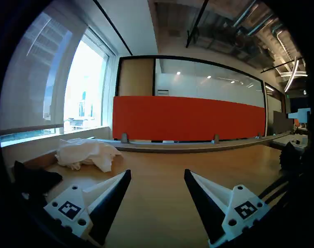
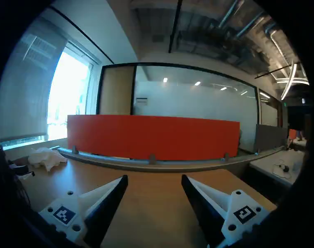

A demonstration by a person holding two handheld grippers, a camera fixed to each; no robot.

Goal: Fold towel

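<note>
Office room: wooden table [image 1: 165,161] backed by an orange partition [image 1: 190,118], bright window [image 1: 84,95] on the left.

Towel [image 1: 86,153]: crumpled white heap near the table's far left corner, below the window sill. Neither tool touches it.

Left gripper [image 1: 157,171]: jaws wide apart, empty. It is held low and level over the table, aimed at the partition, with the towel off to its left.

Right gripper [image 2: 154,177]: likewise spread and empty, level, farther from the towel.

Judgement: the step is the approach; folding not begun. The next move calls for swinging both grippers toward the heap, finding an edge or corner, and spreading the cloth flat.
</note>
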